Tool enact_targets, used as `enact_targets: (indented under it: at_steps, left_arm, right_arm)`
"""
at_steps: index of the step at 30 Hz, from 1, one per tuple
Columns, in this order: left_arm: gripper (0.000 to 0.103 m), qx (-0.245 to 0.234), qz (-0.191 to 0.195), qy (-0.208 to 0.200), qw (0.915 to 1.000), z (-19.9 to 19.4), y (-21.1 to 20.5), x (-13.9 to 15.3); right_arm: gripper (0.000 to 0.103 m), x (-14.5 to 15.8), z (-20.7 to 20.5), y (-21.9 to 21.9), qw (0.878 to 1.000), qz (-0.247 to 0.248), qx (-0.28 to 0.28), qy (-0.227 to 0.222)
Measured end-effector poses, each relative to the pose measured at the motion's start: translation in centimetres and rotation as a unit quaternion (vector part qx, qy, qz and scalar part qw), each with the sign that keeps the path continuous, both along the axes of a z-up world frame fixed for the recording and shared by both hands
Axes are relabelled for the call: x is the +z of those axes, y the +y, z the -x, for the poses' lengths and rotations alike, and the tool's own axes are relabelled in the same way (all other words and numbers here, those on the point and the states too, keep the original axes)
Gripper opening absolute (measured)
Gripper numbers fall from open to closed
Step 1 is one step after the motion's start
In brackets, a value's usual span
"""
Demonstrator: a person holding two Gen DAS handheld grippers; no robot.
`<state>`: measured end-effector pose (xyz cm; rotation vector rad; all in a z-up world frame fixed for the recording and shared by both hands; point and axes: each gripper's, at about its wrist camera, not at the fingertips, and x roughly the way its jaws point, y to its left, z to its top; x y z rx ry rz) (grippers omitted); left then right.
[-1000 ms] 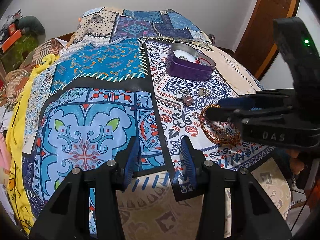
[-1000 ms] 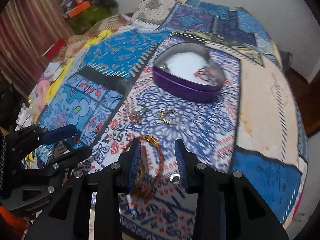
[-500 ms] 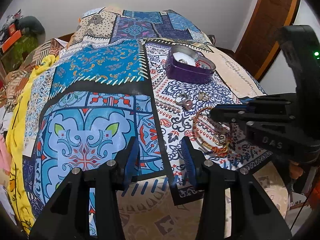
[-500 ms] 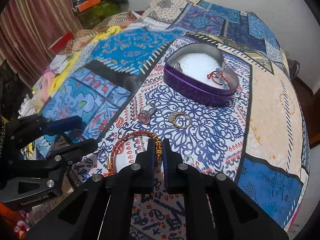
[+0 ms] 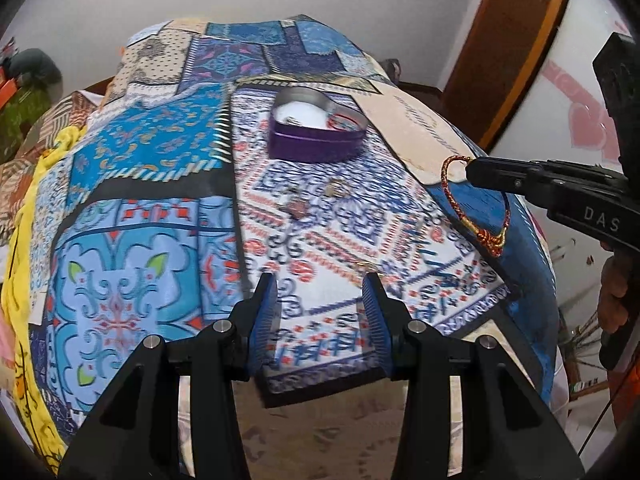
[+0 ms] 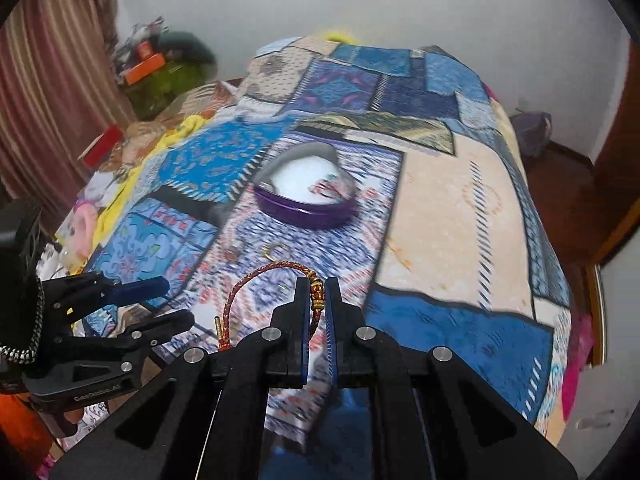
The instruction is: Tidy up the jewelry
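One patchwork bedspread (image 6: 452, 208) fills both views, and on it sits the purple heart-shaped tin (image 6: 306, 200), white-lined, with a red trinket already inside. Nearer lie two or three loose rings (image 5: 316, 196), blurred and hard to count. The right gripper (image 6: 318, 300) is clenched on the red-and-gold braided bracelet (image 6: 256, 284), pinching it at the gold beads so that the open loop hangs out to the side, clear of the cloth and well short of the tin. The left gripper (image 5: 320, 308) stands part-open over the bedspread with nothing between its blue pads. The risk, as I judge it, lies in that narrow pinch: the cord is thin and the beads are round, so a quick swing toward the tin could let it slide out or twist in the grip, and the dangling loop could catch the tin's rim and fall outside. The only clear lettering is "DAS", moulded into the right gripper's body in the left wrist view; smaller print on the left gripper's side cannot be read.
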<state>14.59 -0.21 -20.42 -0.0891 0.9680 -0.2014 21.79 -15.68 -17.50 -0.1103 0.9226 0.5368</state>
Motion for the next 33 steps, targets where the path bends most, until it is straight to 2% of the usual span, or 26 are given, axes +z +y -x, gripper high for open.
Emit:
enact_targets:
  at_steps: [8,12,16,20,24,31,32,33]
  left_arm:
    - [0.043,-0.025,0.027,0.03,0.9989,-1.3,-1.6,-1.4]
    - [0.043,-0.023,0.04,0.028,0.9985,-1.9,-1.7,-1.8]
    - [0.033,-0.025,0.018,0.029,0.9991,-2.2,-2.3,-2.1]
    - [0.021,-0.037,0.012,0.028,0.9989,-2.3,-2.8,-2.1]
    - [0.02,-0.046,0.003,0.024,0.9987,-2.2,-3.1,-2.0]
    - [0.02,-0.036,0.012,0.019,0.9991,-1.9,-2.8,-1.4]
    - [0.016,-0.034,0.01,0.015,0.9993,-1.7,-2.7,-1.2]
    - [0.006,-0.035,0.01,0.012,0.9993,-1.6,-2.7,-0.9]
  right_arm:
    - [0.006,-0.9,0.6,-3.2,0.999,-0.012,-0.03,0.008]
    - [0.006,-1.3,0.7,-4.2,0.999,-0.025,-0.036,0.017]
    - [0.006,-1.6,0.7,-4.7,0.999,-0.031,-0.039,0.022]
    - [0.006,-1.9,0.9,-4.5,0.999,-0.031,-0.037,0.024]
    - [0.006,-1.9,1.1,-4.3,0.999,-0.032,-0.035,0.023]
    - [0.006,-0.9,1.2,-4.0,0.999,-0.033,-0.032,0.011]
    - [0.006,-0.7,1.2,-4.0,0.999,-0.034,-0.033,0.009]
    - [0.006,-0.6,1.2,-3.9,0.999,-0.034,-0.033,0.007]
